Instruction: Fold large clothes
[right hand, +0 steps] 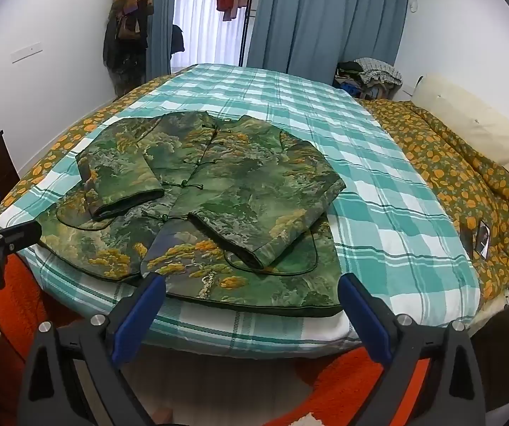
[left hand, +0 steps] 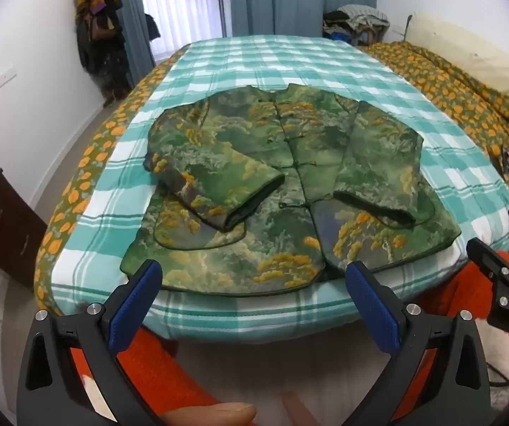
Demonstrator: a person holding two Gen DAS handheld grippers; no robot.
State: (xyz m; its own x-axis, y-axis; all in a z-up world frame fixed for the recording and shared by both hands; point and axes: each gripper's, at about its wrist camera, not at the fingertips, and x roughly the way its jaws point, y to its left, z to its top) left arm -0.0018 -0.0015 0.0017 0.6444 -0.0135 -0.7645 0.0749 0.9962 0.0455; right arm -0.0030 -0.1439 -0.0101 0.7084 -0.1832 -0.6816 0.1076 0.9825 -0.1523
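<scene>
So here's where I'm at with the fold: the green brocade jacket is laid face up on the teal plaid blanket that covers the bed, collar toward 12 o'clock and hem toward 6, right along the near edge of the mattress where I can reach it. Both sleeves are already crossed in over the front, the one at 9 o'clock angled down across the chest and the one at 3 o'clock lying straighter along the side, which I read as the narrowing step being done so the body forms a tidy rectangle. The frog-button placket runs down the middle and looks fastened, which should keep the two front panels from sliding apart when I lift. My left tool hovers just short of the hem near 6 o'clock, blue pads spread as wide as they go with nothing between them, and the right tool is doing the same over the hem's right part, also spread wide and empty. I'd guess they're parked side by side like that so I can pinch the hem at two spots and carry it up toward the collar in one even fold. The fabric looks thick and padded, so I expect it'll hold a crease poorly and want a firm bite. The orange-flowered quilt is bunched out at 3 o'clock, well apart from the jacket.
</scene>
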